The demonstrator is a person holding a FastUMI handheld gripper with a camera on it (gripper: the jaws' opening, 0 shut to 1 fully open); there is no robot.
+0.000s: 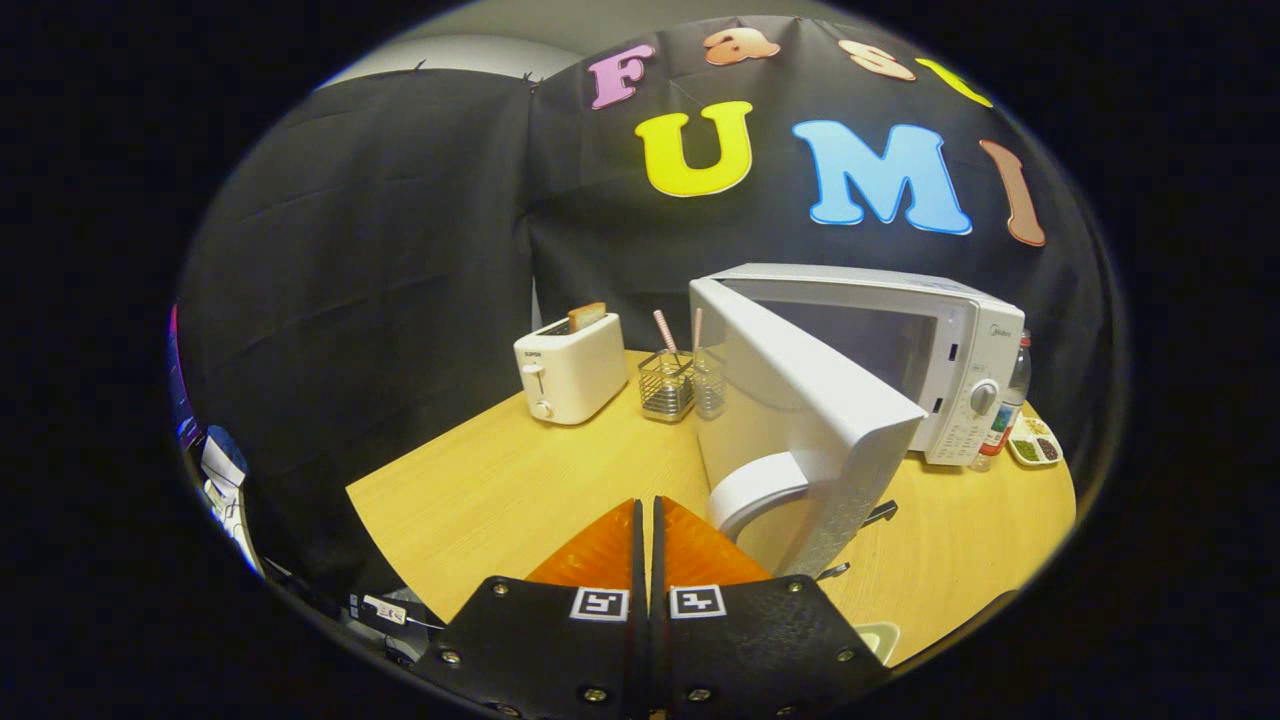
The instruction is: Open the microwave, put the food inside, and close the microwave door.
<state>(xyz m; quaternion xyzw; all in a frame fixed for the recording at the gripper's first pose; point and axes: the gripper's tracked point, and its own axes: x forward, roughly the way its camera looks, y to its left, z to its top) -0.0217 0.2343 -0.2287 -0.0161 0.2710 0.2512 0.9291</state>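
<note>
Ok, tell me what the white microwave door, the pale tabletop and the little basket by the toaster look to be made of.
White microwave door: likely moulded plastic, smooth and matte, with soft even shading. Pale tabletop: wood or wood-look laminate, showing fine grain lines. Small wire basket: thin metal wire, seemingly, see-through with a grey sheen. The gripper has its fingers closed together, holding nothing, just beside the open door.
</note>
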